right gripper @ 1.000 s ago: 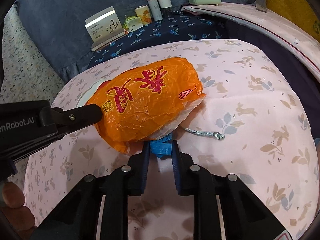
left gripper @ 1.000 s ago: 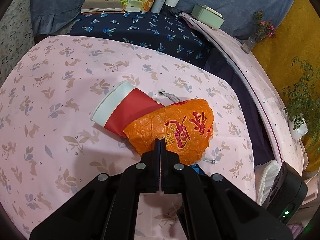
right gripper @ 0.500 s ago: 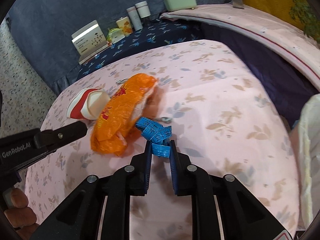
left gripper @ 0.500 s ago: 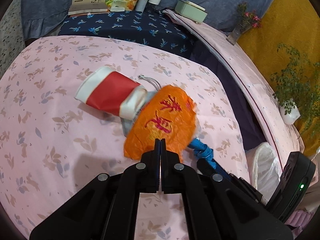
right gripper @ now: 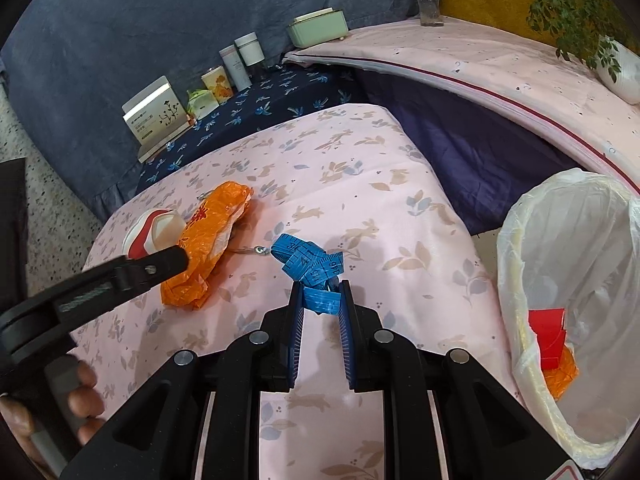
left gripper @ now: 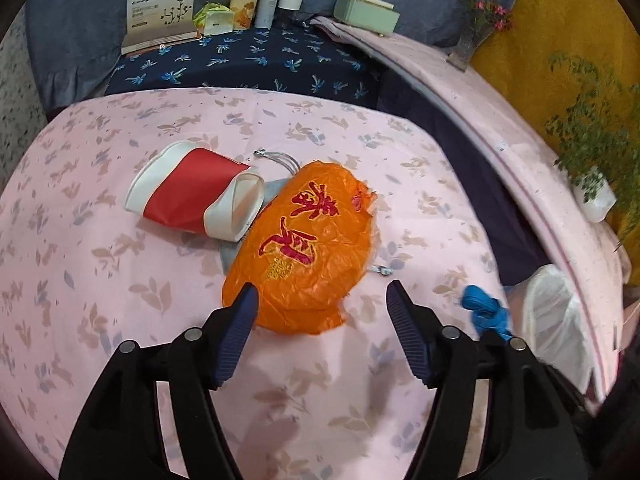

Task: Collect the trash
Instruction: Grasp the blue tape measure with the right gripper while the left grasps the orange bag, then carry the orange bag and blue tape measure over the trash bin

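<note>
A pink tablecloth with a leaf-and-rabbit print (left gripper: 120, 272) covers the work surface and bears all the loose trash. To its right stands a bin lined with a white plastic bag (right gripper: 532, 240), with red and orange scraps lying at its bottom. On the cloth lies a crumpled orange plastic bag (left gripper: 308, 256) printed with red characters; its far-left edge touches a red-and-white paper cup (left gripper: 192, 196) lying on its side. A thin grey cord with a metal end (left gripper: 276, 158) shows just behind cup and bag. The left gripper (left gripper: 320, 308) hangs over the near edge of the orange bag with its jaws opening, spread wider than that edge, and its pads are not pressing on it. The right gripper (right gripper: 320, 300) is clamped on a bunched blue measuring tape (right gripper: 312, 260), most of which sticks out past the fingertips, lifted above the cloth between the orange bag and the bin.
</note>
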The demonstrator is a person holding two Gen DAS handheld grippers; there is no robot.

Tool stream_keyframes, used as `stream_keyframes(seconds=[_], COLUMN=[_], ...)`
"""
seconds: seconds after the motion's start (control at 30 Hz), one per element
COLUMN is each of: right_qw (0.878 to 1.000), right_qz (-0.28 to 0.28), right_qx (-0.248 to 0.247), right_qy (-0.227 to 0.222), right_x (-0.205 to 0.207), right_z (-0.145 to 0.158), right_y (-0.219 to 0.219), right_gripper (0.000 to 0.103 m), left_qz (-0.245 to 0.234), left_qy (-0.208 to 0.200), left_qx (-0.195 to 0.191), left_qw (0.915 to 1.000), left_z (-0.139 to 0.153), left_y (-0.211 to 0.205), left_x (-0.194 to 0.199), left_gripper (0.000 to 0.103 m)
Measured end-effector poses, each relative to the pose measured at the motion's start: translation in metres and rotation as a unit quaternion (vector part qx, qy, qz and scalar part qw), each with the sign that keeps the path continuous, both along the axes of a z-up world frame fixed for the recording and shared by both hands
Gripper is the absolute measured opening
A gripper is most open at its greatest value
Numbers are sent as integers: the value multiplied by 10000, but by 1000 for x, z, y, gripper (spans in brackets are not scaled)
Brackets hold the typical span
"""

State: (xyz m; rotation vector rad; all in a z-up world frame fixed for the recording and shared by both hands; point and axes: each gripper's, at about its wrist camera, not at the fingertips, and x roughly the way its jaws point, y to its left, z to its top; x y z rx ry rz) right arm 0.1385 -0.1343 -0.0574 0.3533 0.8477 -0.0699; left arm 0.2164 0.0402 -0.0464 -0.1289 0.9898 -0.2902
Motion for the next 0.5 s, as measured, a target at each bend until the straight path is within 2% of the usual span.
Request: stream_keyframes(seconds=[0.1,0.13,0.17,0.2,0.3,0.37,0.5], right_qw=[10000,10000,10000,10000,10000,10000,9999], right_qz=[-30,-37,-35,-29,-16,-24,-39], right_qx=[16,14,14,16,12,20,38], right_qy=[5,2,-2,-6,-34,-52,-117], right_x=[1,0,-1,-1,-2,-4,-10], right_z=[0,1,1,1,4,5,10], right_y=[-2,-3,-3,-3,-3,-3,-4], right_gripper=[16,16,16,16,16,16,16], left_qz=[-126,-166,-222,-287,-268,-313,-362], left_qy=[52,33,40,88,67,54,-12], left_qx=[235,332,416,453,320,272,177], left_qw=[9996,9993,9989,9985,9991,9991,9992], left_z=[-13,-16,-20,-23,-22,-18,-9], left_y=[-10,-13,-16,-18,-18,-19,-24], left_x=[8,9,9,10,5,1,-10], left_gripper=[62,55,41,34,16,12,11])
